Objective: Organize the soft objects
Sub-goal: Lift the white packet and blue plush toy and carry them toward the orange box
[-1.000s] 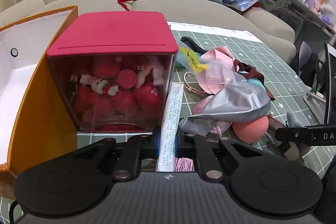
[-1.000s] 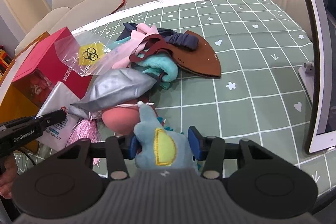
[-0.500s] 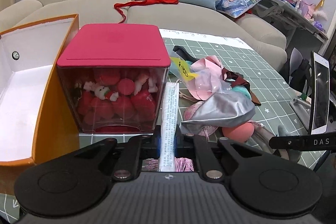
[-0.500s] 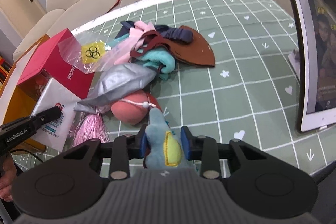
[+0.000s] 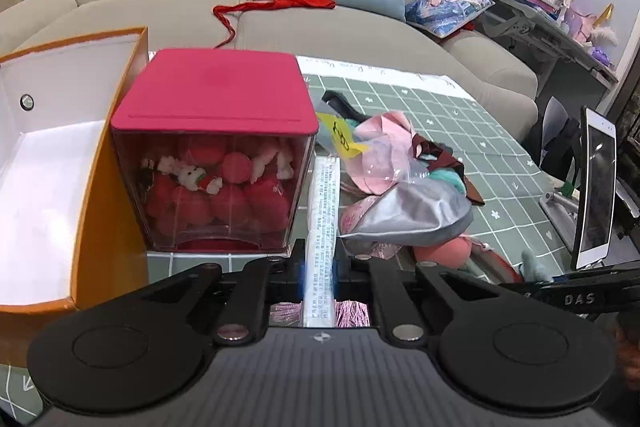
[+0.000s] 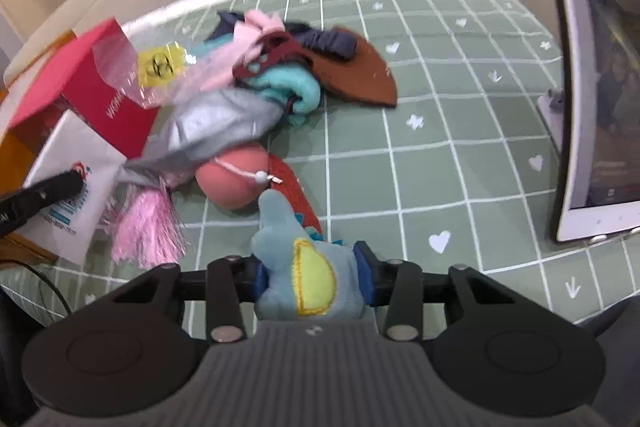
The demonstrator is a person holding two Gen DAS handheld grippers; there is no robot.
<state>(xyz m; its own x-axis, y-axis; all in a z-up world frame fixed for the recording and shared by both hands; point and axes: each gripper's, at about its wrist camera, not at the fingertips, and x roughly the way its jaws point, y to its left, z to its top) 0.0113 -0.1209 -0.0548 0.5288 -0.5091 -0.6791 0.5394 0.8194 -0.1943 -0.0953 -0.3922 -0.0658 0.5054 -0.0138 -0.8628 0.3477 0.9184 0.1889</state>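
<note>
One small blue plush toy with a yellow patch (image 6: 308, 279) is pinched by the right gripper (image 6: 314, 281), whose jaws have just been easing wider. One flat white packet (image 5: 323, 223) is clamped by the left gripper (image 5: 320, 279). One open orange box (image 5: 60, 163) is seen empty; the soft pile (image 6: 248, 99) is left on the green mat (image 6: 460, 155).

Red-lidded box (image 5: 212, 99), blue-and-yellow plush (image 6: 308, 275), green checked mat (image 6: 440, 131)

On the tabletop (image 5: 500, 131), a lidded box of plush toys (image 5: 216, 163) stands just right of an open cardboard box (image 5: 60, 187), with a flat packet (image 5: 324, 203) on its right. Further right lies a heap of fabrics (image 5: 404, 183), a ball (image 5: 444, 251) at its near edge. A tablet (image 6: 592, 99) stands at the far right, and a sofa (image 5: 280, 23) runs behind the tabletop.
</note>
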